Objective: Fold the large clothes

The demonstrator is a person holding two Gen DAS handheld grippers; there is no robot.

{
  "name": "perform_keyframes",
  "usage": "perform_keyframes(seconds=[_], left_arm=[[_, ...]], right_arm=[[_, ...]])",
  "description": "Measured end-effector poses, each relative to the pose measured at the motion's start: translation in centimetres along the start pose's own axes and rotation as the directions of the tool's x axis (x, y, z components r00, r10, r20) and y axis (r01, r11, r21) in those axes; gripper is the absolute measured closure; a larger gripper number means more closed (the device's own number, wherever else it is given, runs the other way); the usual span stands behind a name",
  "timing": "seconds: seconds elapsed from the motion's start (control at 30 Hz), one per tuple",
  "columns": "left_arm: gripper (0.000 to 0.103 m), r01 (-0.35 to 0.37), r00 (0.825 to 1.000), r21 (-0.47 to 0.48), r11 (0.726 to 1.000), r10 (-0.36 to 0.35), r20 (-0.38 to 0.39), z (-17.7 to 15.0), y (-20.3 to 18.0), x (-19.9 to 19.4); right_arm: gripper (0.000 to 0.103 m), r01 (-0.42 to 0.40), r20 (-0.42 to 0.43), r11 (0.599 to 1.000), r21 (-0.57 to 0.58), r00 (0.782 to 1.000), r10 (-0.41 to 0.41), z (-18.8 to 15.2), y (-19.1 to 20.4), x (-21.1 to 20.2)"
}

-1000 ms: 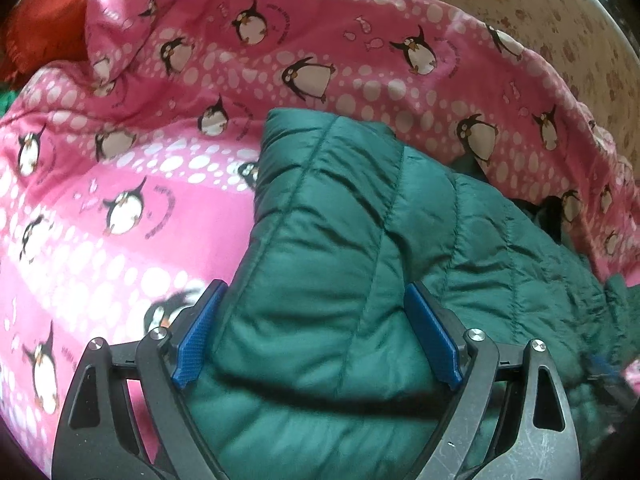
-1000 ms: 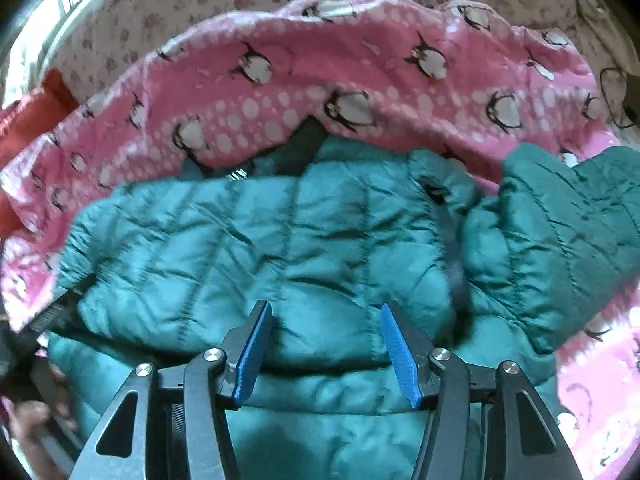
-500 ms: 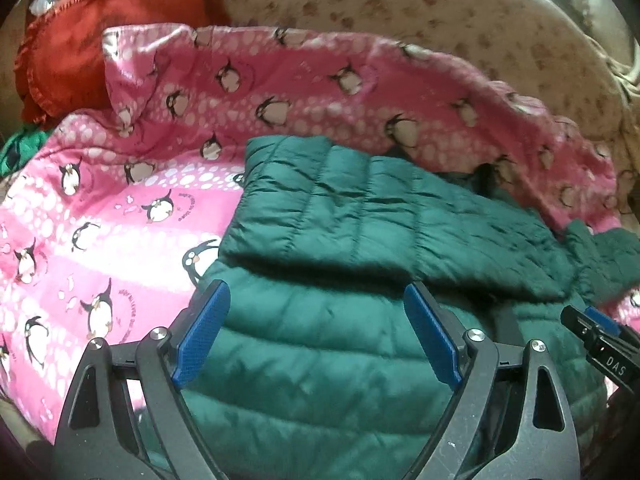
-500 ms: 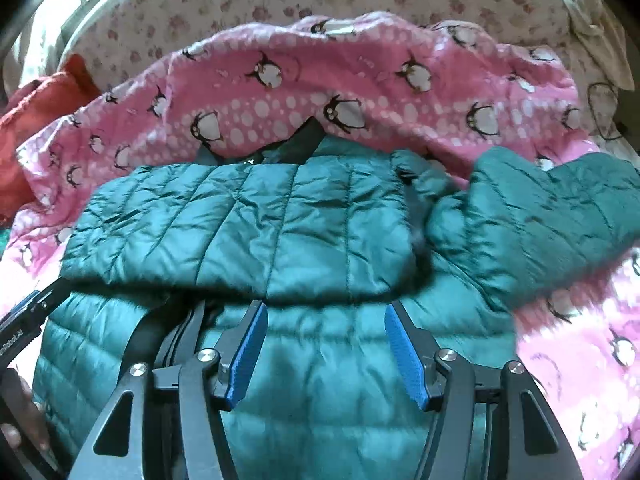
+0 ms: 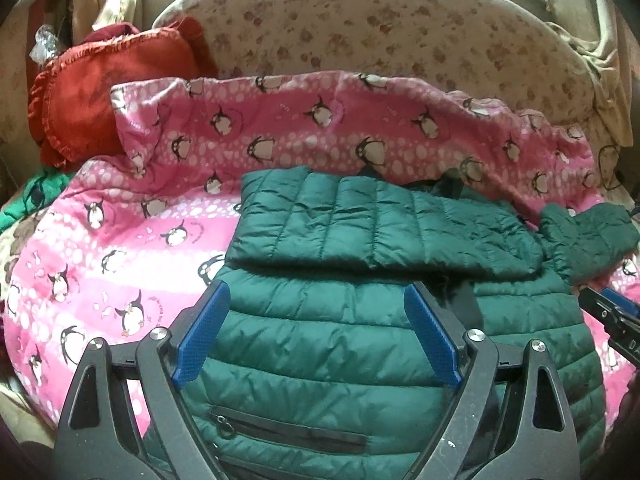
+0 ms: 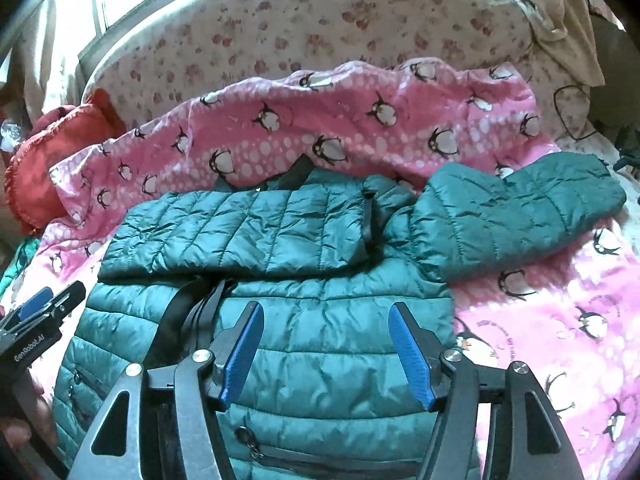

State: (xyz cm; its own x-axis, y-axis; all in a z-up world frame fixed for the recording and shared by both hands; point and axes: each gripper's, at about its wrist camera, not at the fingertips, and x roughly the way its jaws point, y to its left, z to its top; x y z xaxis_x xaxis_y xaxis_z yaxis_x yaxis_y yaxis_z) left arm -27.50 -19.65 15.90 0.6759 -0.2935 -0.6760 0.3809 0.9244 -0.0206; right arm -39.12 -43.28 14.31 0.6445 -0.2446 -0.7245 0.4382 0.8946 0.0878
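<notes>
A dark green quilted puffer jacket [image 5: 360, 344] lies front up on a pink penguin blanket [image 5: 132, 240]. One sleeve [image 5: 360, 228] is folded flat across its chest. The other sleeve [image 6: 516, 208] sticks out to the right. My left gripper [image 5: 316, 332] is open and empty, raised above the jacket's lower left part. My right gripper [image 6: 326, 344] is open and empty above the jacket's lower right part [image 6: 320, 360]. Each gripper shows at the edge of the other view: the right one [image 5: 612, 316], the left one [image 6: 36, 320].
A red cushion [image 5: 108, 84] rests at the back left against a floral sofa back [image 5: 380, 28]. A green cloth [image 5: 24, 200] lies at the far left. A beige cloth [image 6: 552, 4] drapes over the back right.
Both grippers have pulled back and up from the jacket, staying open. The folded sleeve now lies flat across the chest and more of the sofa shows.
</notes>
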Motion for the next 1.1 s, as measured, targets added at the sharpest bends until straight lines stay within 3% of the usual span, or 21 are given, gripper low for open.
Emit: perform_keyframes(seconds=[0.13,0.5,0.73,1.1], left_arm=[[0.014,0.002,1.0,0.026,1.0,-0.003,0.028,0.1,-0.7,-0.3],[0.014,0.036,0.999,0.034,0.999,-0.036,-0.011,0.9,-1.6,3.6],[0.014,0.046,0.997,0.012,0.999,-0.045,-0.069,0.9,-1.2,6.0],[0.014,0.092,0.987,-0.013,0.996,-0.093,-0.135,0.5,-1.4,7.4]], right_arm=[[0.04,0.022,0.021,1.0,0.018,1.0,-0.022,-0.1,-1.2,-0.3],[0.04,0.101,0.095,0.994,0.033,0.99,-0.104,0.7,-2.6,1.6],[0.04,0.04,0.063,0.997,0.06,0.997,-0.044,1.0,-2.6,3.4],[0.039,0.031,0.035,0.995,0.096,0.999,-0.034,0.2,-3.2,4.2]])
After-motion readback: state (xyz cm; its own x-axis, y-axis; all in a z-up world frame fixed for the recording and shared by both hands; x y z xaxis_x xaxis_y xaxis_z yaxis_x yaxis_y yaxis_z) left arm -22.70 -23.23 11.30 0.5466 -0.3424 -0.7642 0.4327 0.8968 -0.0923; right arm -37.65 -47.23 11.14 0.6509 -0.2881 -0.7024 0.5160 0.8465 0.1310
